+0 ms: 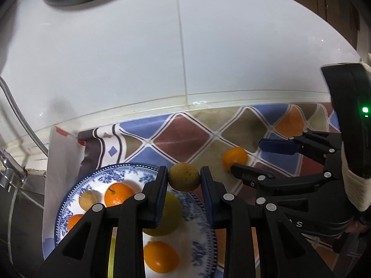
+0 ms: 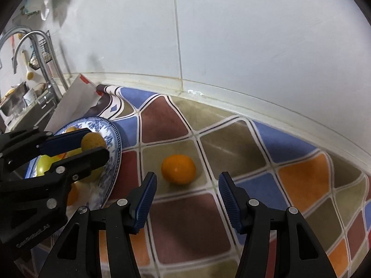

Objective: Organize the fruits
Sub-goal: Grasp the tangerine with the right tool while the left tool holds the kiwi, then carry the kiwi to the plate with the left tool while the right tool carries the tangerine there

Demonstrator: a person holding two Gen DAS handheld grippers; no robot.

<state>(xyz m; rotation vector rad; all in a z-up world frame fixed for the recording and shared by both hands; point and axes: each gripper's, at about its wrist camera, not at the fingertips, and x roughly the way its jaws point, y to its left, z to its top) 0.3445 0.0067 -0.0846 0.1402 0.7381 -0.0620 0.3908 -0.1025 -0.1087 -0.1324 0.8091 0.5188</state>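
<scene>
- Both views are evenly lit and fairly bright, the light falling from above.
- The white wall tiles (image 1: 116, 69) ahead of the left gripper (image 1: 184, 178) show a soft sheen and a faint grey smudge of shadow.
- The orange (image 2: 178, 169) ahead of the right gripper (image 2: 187, 194) casts a small soft shadow on the worktop (image 2: 301, 178).
- Fisheye distortion bends the wall's base line into a curve; corners fall to black.
- The plate (image 1: 197, 250) under the left gripper is smeared by blur at its rim.
- A green light (image 1: 365, 109) glows to the right of the left gripper.
</scene>
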